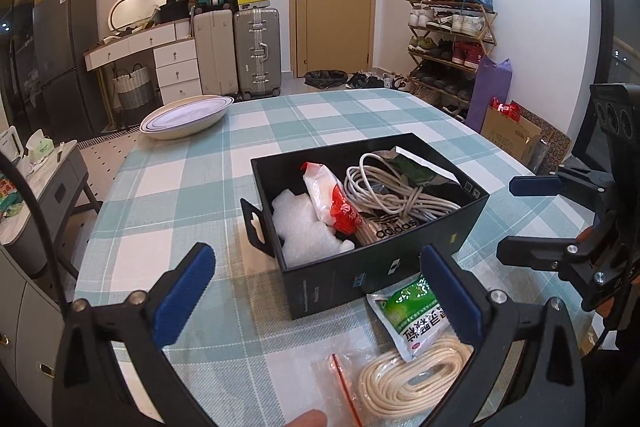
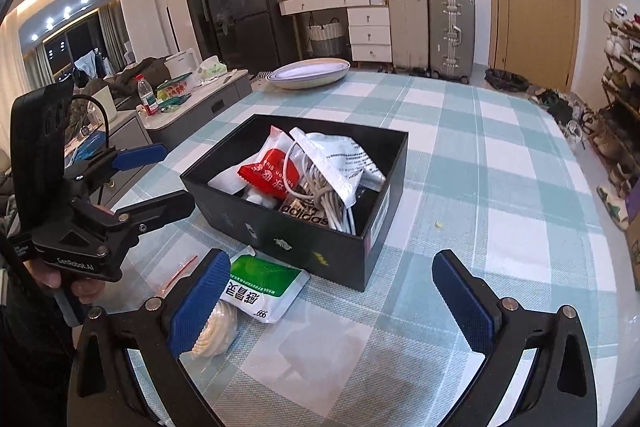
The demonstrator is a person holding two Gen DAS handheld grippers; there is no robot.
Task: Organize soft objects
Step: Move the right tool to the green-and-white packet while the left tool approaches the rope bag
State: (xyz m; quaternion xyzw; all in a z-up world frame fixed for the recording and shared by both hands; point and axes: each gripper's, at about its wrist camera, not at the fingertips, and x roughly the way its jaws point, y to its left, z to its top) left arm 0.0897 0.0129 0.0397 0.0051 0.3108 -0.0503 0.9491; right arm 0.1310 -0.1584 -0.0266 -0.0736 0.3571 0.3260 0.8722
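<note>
Both grippers — left gripper (image 1: 316,291) and right gripper (image 2: 332,301) — had jaws spread wide, holding nothing. The black box (image 1: 372,267) sat mid-frame on the checked worktop (image 2: 500,167), open cloth at right; "adidas" showed inside, green sachet (image 2: 264,283) at its near edge.

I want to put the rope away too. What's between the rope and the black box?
The green and white sachet lies between the coiled cream rope and the black box, overlapping the rope's edge. The left wrist view shows it best.
</note>
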